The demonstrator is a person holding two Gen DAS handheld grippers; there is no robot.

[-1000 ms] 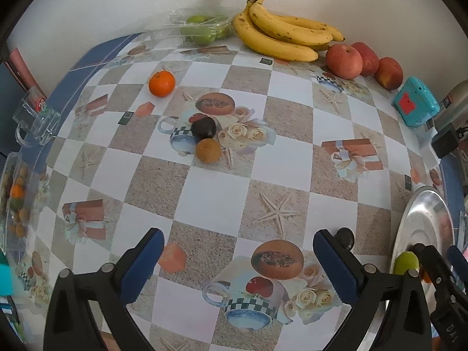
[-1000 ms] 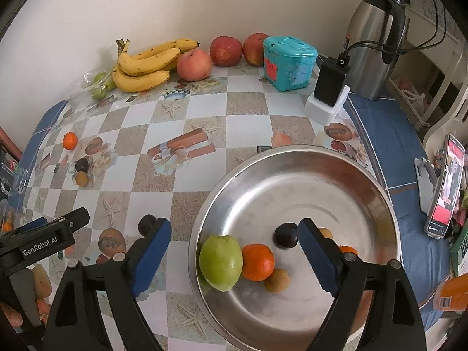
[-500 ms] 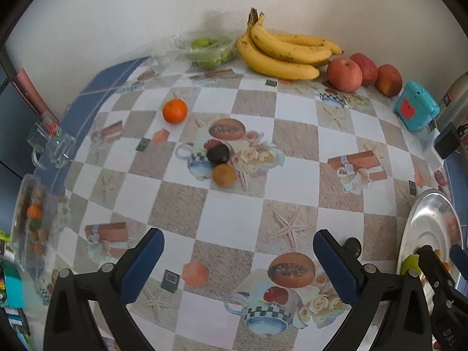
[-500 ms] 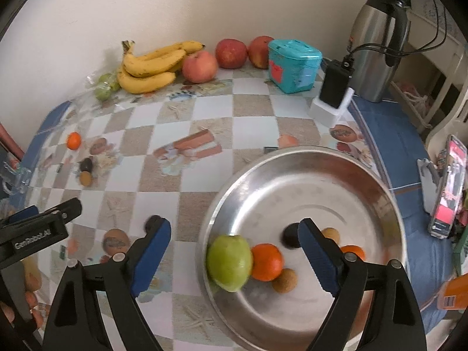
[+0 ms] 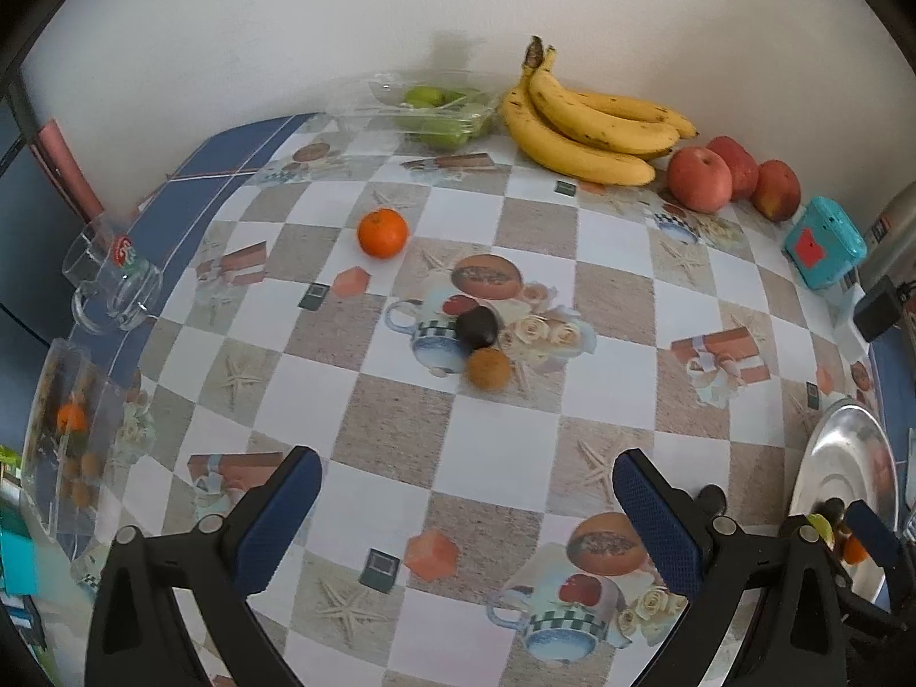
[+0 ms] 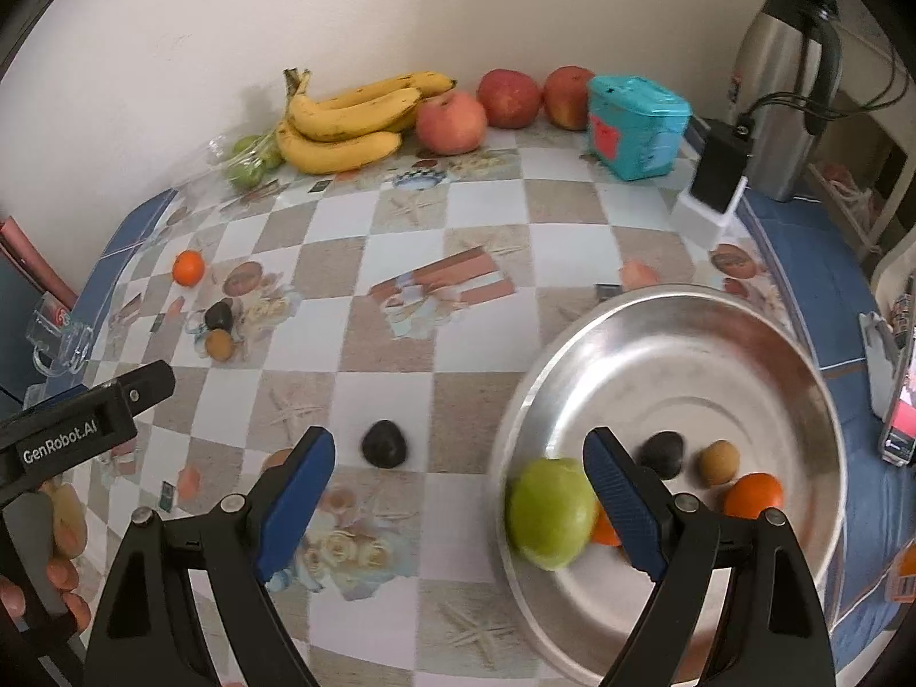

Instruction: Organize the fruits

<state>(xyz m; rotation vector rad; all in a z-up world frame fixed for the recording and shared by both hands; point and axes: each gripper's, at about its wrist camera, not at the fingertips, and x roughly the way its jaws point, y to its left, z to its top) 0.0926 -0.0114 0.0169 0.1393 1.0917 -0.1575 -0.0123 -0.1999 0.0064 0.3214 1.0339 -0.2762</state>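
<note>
- Checkered, picture-printed tabletop (image 6: 475,229) against a plain pale wall; we note the fruit is spread across it.
- Far edge, from left to right in the right wrist view: clear pack of green fruit (image 6: 249,163), bananas (image 6: 349,120), three red apples (image 6: 452,121), teal box (image 6: 635,126), steel flask (image 6: 787,86).
- Steel bowl (image 6: 687,332) sits near right. We see in it a green apple (image 6: 549,512), two oranges (image 6: 753,495), one dark fruit (image 6: 663,454) and one brown fruit (image 6: 718,461).
- Loose dark fruit (image 6: 385,443) lies on the tabletop just left of the bowl, apart from its rim.
- Left-centre: a lone orange (image 5: 382,232), then nearer a dark fruit (image 5: 477,327) touching a brown fruit (image 5: 488,367).
- Glass mug (image 5: 111,280) stands at the left edge.
- Right tool (image 6: 458,492): fingers spread wide, nothing between them; it hangs over the bowl's left rim, right finger in front of the green apple.
- Left tool (image 5: 466,515): fingers spread wide, empty, above bare tabletop near the front edge.
- A person's fingertips (image 6: 63,572) show at the left tool's handle.
</note>
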